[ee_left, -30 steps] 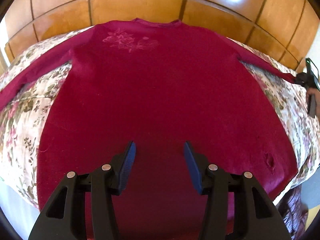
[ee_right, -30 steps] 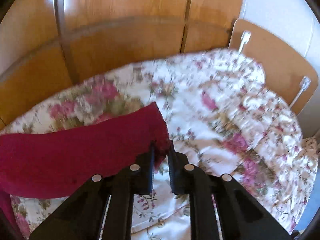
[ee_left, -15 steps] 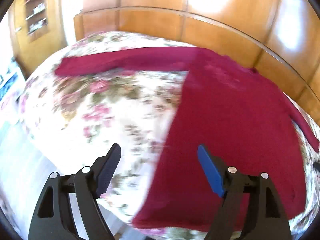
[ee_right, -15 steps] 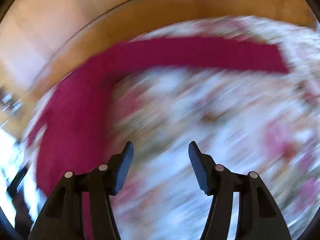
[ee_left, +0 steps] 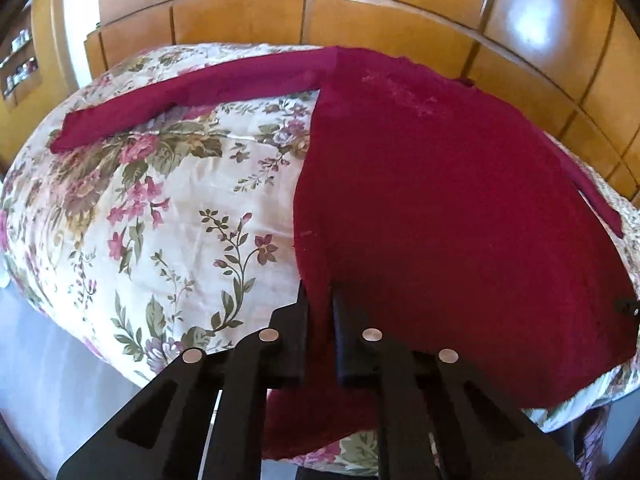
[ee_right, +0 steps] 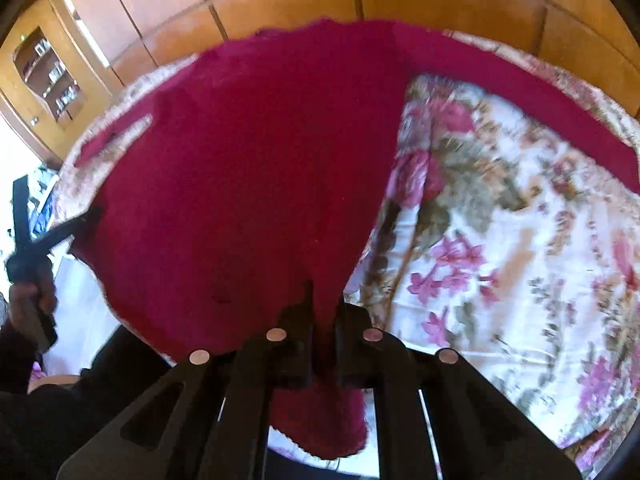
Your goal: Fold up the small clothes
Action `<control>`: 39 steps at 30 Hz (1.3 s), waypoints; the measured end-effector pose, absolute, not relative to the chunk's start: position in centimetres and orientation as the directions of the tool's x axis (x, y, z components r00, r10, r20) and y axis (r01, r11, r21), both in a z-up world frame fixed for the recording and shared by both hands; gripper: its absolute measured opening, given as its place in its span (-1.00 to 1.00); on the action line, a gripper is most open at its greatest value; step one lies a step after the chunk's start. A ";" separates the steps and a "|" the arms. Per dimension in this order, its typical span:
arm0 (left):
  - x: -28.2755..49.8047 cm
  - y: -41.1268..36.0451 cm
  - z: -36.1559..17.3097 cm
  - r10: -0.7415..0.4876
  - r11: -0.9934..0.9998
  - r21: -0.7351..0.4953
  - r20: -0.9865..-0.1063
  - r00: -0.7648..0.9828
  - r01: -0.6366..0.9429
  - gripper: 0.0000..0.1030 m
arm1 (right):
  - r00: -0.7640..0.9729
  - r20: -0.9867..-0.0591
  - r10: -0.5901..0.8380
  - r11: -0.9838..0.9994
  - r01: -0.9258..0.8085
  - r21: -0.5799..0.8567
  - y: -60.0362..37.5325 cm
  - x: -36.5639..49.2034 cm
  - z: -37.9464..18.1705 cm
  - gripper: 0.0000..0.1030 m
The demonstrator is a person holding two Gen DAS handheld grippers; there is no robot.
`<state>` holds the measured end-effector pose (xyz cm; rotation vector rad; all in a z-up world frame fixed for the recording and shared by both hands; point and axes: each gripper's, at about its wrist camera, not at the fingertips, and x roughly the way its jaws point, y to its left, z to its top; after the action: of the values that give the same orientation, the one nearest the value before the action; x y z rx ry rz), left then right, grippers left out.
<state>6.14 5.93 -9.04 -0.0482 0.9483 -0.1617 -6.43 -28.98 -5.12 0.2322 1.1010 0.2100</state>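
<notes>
A dark red long-sleeved sweater lies spread flat on a floral bedspread, sleeves stretched out to both sides. My left gripper is shut on the sweater's bottom left hem corner. In the right wrist view the sweater fills the middle, and my right gripper is shut on its bottom right hem corner. The left gripper also shows at the far left of that view, pinching the opposite hem corner. The right gripper's tip peeks in at the right edge of the left wrist view.
A wooden panelled wall runs behind the bed. A wooden cabinet with shelves stands at the left. The bed's front edge drops to a pale floor.
Both grippers were open half a second ago and have now shut on the sweater's two bottom hem corners. Earlier the right gripper let go of the right sleeve cuff and swung toward the hem.
</notes>
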 end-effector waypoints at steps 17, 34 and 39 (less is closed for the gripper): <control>4.9 6.7 -5.3 -0.192 0.980 -0.117 -0.761 0.620 0.159 -0.86 | 0.408 -0.876 0.258 0.956 0.023 0.292 -30.9 -5.8 -6.4 0.13; 9.2 3.2 -9.8 -0.071 0.996 -0.031 -0.797 0.600 0.078 -0.53 | 0.554 -0.817 0.159 0.967 0.080 0.243 -27.6 10.7 -11.2 0.21; 10.0 2.3 -9.5 -0.039 0.998 -0.003 -0.815 0.578 0.064 -0.40 | 0.555 -0.790 0.260 0.935 0.061 0.350 -30.1 8.9 -10.3 0.22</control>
<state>9.96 2.31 -9.46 0.0274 0.9526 -0.0602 8.85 -30.13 -10.32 0.3591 0.9810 0.1205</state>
